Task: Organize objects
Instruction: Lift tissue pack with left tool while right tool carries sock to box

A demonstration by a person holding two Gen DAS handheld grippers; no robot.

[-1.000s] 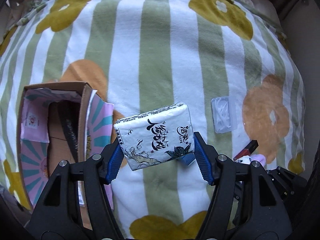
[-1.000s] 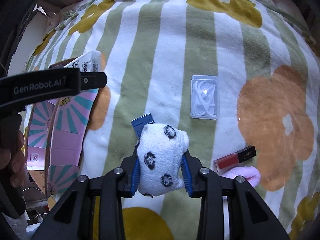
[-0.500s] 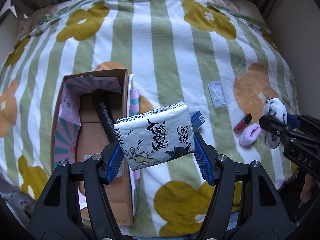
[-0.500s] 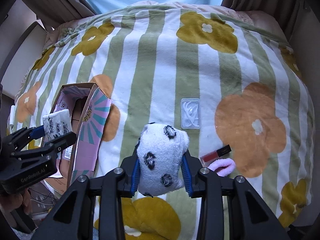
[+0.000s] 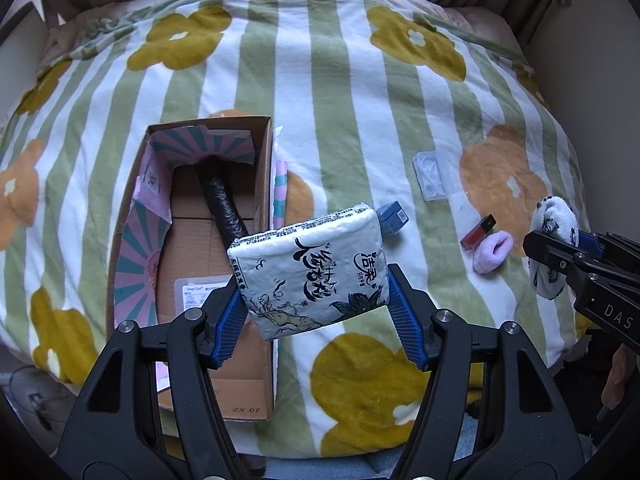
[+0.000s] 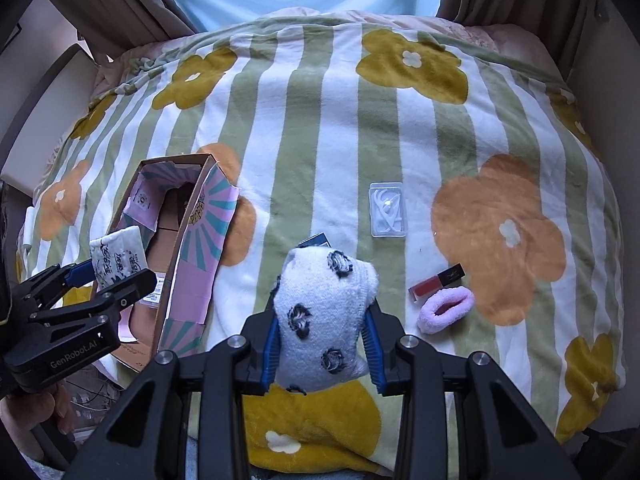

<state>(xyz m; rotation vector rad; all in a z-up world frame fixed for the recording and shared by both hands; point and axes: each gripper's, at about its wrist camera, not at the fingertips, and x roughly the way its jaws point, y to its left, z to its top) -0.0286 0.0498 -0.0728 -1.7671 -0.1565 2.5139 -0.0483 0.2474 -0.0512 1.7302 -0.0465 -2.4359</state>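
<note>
Currently your left tool point(image 5: 316, 312) is pinching a tissue pack point(image 5: 310, 270) across its short sides, carried tilted and clear of the bed; your right tool point(image 6: 322, 346) is pinching a rolled white sock with dark spots point(image 6: 324, 316), also lifted off the blanket point(image 6: 320, 120). Both loads look poised for the open cardboard box point(image 5: 262, 208) at the left of the bed, presumably the collecting place, since a black cylindrical item point(image 5: 224, 210) and a white labelled packet point(image 5: 196, 294) already lie inside. In the left wrist view the tissue pack hangs over the box's right wall, not yet inside. Judgement: the box is long and narrow, and the black item takes the far half, so the near half is the free floor; lower the pack flat-side down there. Its folded-in flaps narrow the mouth at the far end and left side. Left on the blanket: a clear plastic case point(image 6: 388, 210), a small blue box point(image 5: 392, 216), a lip-gloss tube point(image 6: 436, 282) and a pink scrunchie point(image 6: 446, 308), the last two touching. Between box and these items the blanket is bare. The near bed edge is close; keep the right tool from crowding the left one at the box.
</note>
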